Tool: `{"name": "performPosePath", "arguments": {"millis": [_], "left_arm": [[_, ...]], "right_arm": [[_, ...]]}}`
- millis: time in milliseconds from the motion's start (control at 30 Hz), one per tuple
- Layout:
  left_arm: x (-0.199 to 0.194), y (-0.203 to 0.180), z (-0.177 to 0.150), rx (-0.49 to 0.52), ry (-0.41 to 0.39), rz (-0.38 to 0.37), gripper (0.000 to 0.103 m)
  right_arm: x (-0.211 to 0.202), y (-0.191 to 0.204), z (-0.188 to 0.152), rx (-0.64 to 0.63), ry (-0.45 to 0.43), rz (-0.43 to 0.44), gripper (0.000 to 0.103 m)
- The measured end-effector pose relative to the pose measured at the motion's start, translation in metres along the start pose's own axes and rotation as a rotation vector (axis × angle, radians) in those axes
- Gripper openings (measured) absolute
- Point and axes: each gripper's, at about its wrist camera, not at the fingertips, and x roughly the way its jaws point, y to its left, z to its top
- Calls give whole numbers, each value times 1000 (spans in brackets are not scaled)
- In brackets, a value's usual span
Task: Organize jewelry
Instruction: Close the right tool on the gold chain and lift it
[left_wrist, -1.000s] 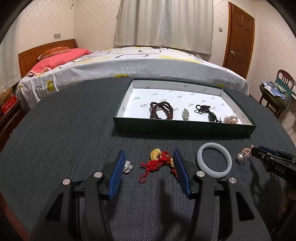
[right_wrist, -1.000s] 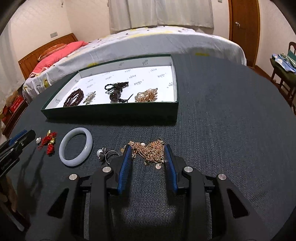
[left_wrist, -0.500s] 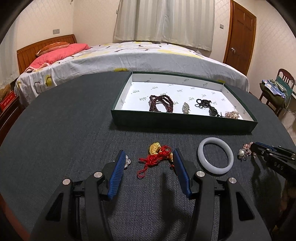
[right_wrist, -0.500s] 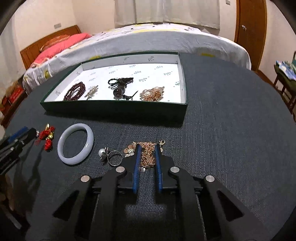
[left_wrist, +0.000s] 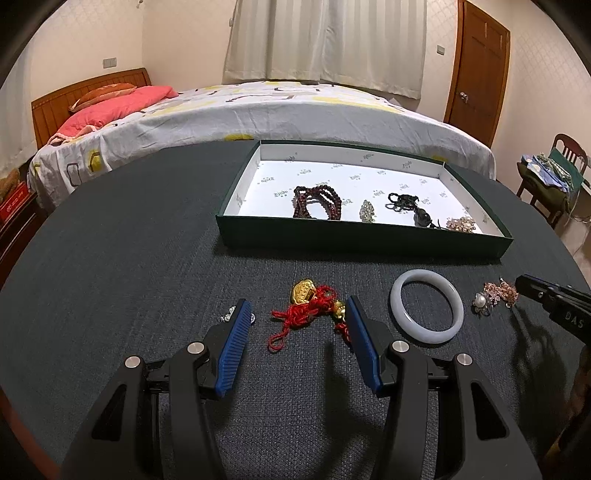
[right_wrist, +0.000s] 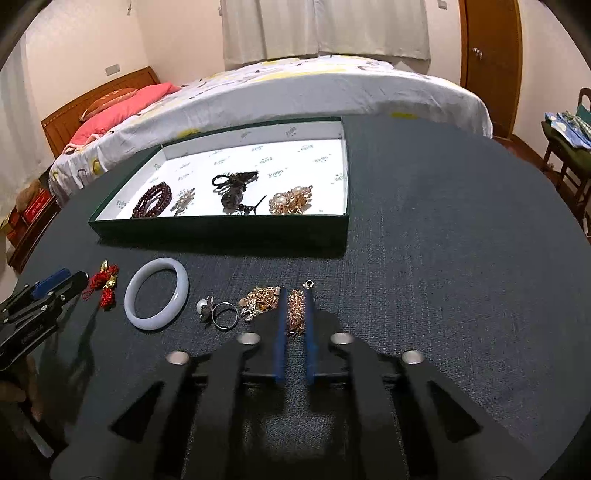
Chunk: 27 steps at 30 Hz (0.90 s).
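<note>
A gold chain (right_wrist: 295, 310) lies bunched on the dark table, and part of it sits between the narrow jaws of my right gripper (right_wrist: 295, 301). Those jaws are opening, and the pads still touch the chain on both sides. My left gripper (left_wrist: 297, 306) stands open around a red tassel charm (left_wrist: 306, 314) with a gold ingot, without touching it. A white bangle (left_wrist: 426, 338) lies to its right. A green tray (left_wrist: 362, 240) behind holds dark red beads (left_wrist: 317, 201), a brooch, a black piece and a pearl cluster.
A pearl ring (right_wrist: 202, 305) lies between the bangle (right_wrist: 155, 321) and the chain. A small silver piece (left_wrist: 227, 315) sits by my left finger. A bed (left_wrist: 295, 107) runs behind the table, with a chair (left_wrist: 565, 162) at the right.
My right gripper's jaws went from wide apart around the gold chain to narrow, with a strand between the pads. The left gripper stayed as it was.
</note>
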Motion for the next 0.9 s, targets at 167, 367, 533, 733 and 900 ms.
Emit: {"name": "performPosePath", "arguments": {"millis": [167, 367, 533, 733, 900], "left_arm": [[1, 0, 0, -3, 5, -1, 52], [1, 1, 0, -7, 8, 0, 52], [5, 2, -1, -7, 25, 2, 52], [5, 3, 0, -8, 22, 4, 52], [6, 2, 0, -10, 21, 3, 52]], "right_arm": [[4, 2, 5, -9, 1, -20, 44], [19, 7, 2, -32, 64, -22, 44], [19, 10, 0, -51, 70, -3, 19], [16, 6, -3, -22, 62, 30, 12], [4, 5, -1, -21, 4, 36, 6]]}}
